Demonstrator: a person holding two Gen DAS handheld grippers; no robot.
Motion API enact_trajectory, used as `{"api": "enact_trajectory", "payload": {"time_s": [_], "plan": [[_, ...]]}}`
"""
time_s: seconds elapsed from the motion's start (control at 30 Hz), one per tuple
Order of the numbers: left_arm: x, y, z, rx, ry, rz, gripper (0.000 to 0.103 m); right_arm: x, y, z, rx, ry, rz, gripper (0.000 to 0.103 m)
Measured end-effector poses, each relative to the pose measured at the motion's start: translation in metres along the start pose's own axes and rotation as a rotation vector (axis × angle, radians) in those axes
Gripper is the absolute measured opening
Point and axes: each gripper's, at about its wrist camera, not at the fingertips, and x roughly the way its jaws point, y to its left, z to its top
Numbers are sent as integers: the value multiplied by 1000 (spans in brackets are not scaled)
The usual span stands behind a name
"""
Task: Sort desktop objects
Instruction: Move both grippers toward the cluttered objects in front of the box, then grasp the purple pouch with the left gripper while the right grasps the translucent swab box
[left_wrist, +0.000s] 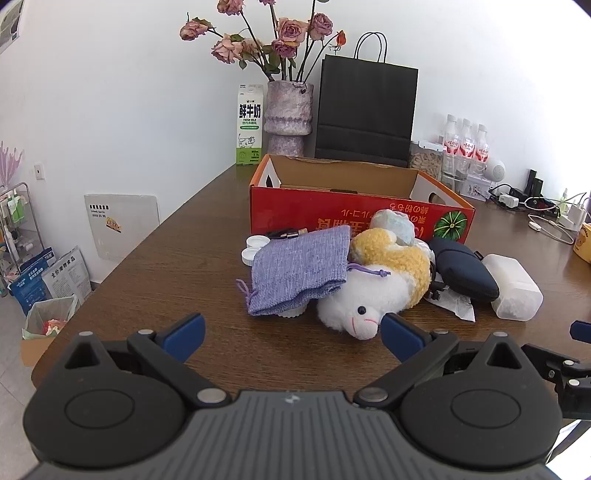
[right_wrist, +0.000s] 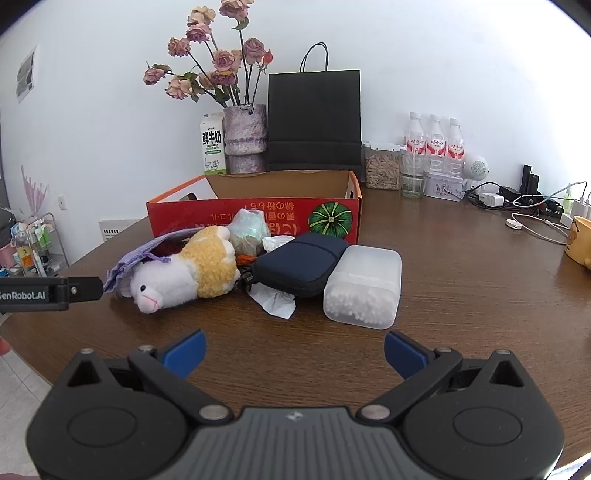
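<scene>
A pile lies on the brown table in front of a red cardboard box (left_wrist: 332, 214) (right_wrist: 255, 212). It holds a white and yellow plush sheep (left_wrist: 373, 291) (right_wrist: 184, 273), a purple knit pouch (left_wrist: 299, 269) (right_wrist: 136, 258), a dark blue zip case (left_wrist: 461, 269) (right_wrist: 299, 267), a clear plastic box of cotton swabs (left_wrist: 513, 288) (right_wrist: 364, 286) and crumpled paper (right_wrist: 275, 301). My left gripper (left_wrist: 291, 338) is open and empty, just short of the sheep. My right gripper (right_wrist: 293, 352) is open and empty, short of the paper and swab box.
At the back stand a vase of dried roses (left_wrist: 288, 114), a milk carton (left_wrist: 249, 123), a black paper bag (left_wrist: 365, 114), water bottles (right_wrist: 434, 144) and a jar (right_wrist: 382, 168). Chargers and cables (right_wrist: 532, 210) and a yellow mug (right_wrist: 580, 240) lie right. The table edge drops off left.
</scene>
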Motion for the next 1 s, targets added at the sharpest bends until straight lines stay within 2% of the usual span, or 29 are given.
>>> {"api": "enact_trajectory", "payload": {"time_s": [0.37,0.6,0.8,1.0], "plan": [[7,-2,4,9,17,6,103,7,-4,-1,5,13,-11,103],[22,1,23,-9,20,-7,103,22,-15,10,11,8,-57,103],[46,1,43,-17,35,-8,103,50,-27,24,-5,25,-109,103],[81,2,55,-26,106,-16,103,88,-39,31,-27,82,-167,103]]}}
